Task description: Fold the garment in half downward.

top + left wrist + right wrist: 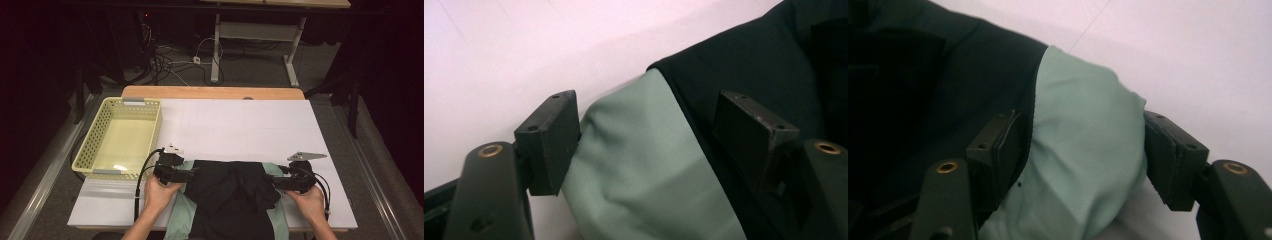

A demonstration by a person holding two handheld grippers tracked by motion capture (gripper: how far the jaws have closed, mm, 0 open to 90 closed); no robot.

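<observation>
Garment (pixel 232 195) flat; left tongs (pixel 186 174), right tongs (pixel 272 181) spread, level, straddling opposite edges.

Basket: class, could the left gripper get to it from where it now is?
Probably yes. The basket stands just beyond the left gripper on the same side, with bare table between. Its jaws stand open around the garment's green edge, not pinching it.
</observation>
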